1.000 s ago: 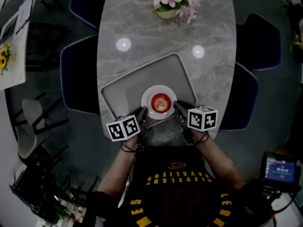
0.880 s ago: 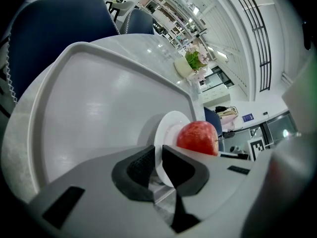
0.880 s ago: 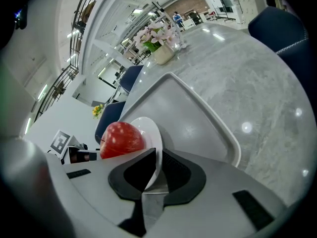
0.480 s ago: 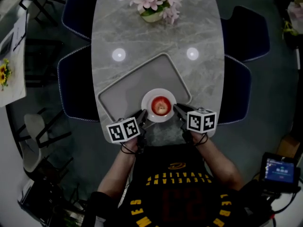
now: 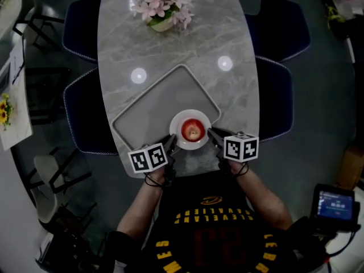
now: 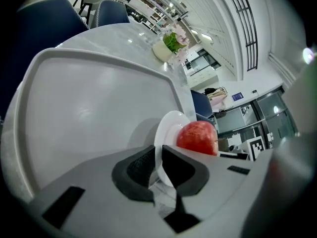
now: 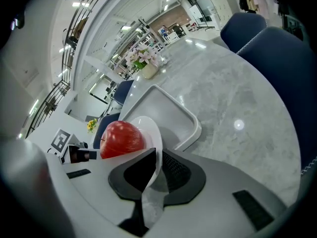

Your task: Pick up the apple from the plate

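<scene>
A red apple [image 5: 193,130] sits on a small white plate [image 5: 181,120] over the near right edge of a grey tray [image 5: 153,101]. My left gripper [image 5: 172,141] is shut on the plate's left rim, and my right gripper [image 5: 211,133] is shut on its right rim. In the left gripper view the plate [image 6: 168,128] stands edge-on between the dark pads [image 6: 138,170], with the apple [image 6: 197,138] just beyond. From the right gripper view the plate [image 7: 148,128] is pinched the same way, the apple [image 7: 122,140] to the left of it.
The tray lies on an oval grey marble table [image 5: 239,95]. A vase of pink flowers [image 5: 161,7] stands at the far end. Dark blue chairs [image 5: 85,112] [image 5: 273,95] flank both sides. A small device with a lit screen [image 5: 333,205] is at the lower right.
Both grippers stay shut on the plate's rim. The plate with the apple has shifted from inside the tray toward its near right edge, and the table has slid leftward in the head view.
</scene>
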